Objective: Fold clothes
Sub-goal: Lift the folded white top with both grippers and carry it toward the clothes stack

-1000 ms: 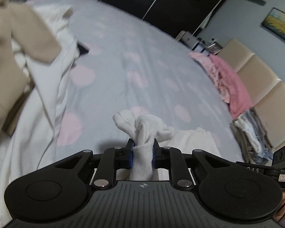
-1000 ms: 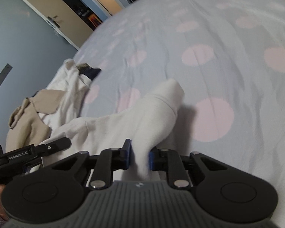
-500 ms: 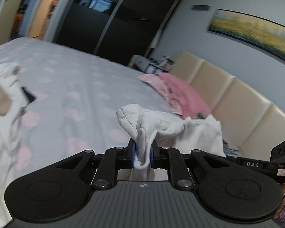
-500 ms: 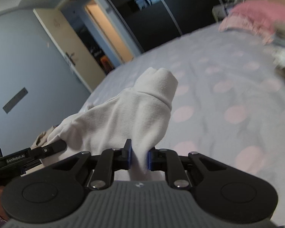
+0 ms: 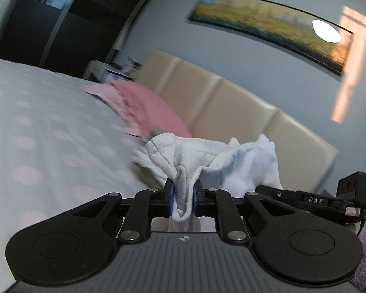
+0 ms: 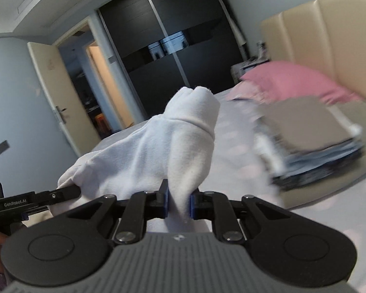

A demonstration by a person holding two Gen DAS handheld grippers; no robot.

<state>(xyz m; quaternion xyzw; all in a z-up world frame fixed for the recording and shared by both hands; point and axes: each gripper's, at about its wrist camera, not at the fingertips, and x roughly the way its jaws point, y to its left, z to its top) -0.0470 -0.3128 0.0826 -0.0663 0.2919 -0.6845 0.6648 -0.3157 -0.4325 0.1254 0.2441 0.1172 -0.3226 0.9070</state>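
Note:
My left gripper (image 5: 182, 196) is shut on a bunched edge of a white garment (image 5: 207, 156), held up above the bed. My right gripper (image 6: 178, 204) is shut on another part of the same white garment (image 6: 158, 151), whose cuffed end sticks up in front of it. The garment spans between both grippers. The right gripper's body shows at the right of the left wrist view (image 5: 312, 199), and the left gripper's body shows at the left of the right wrist view (image 6: 24, 201).
A grey bedsheet with pink dots (image 5: 36, 127) lies below. A stack of folded clothes (image 6: 310, 146) sits on the bed at the right. A pink pillow (image 6: 292, 83) lies against the beige headboard (image 5: 231, 102). A dark wardrobe (image 6: 178, 46) stands behind.
Both grippers have lifted the white garment off the bed and swung toward the headboard and the folded stack. The pile of loose clothes on the left has left the view.

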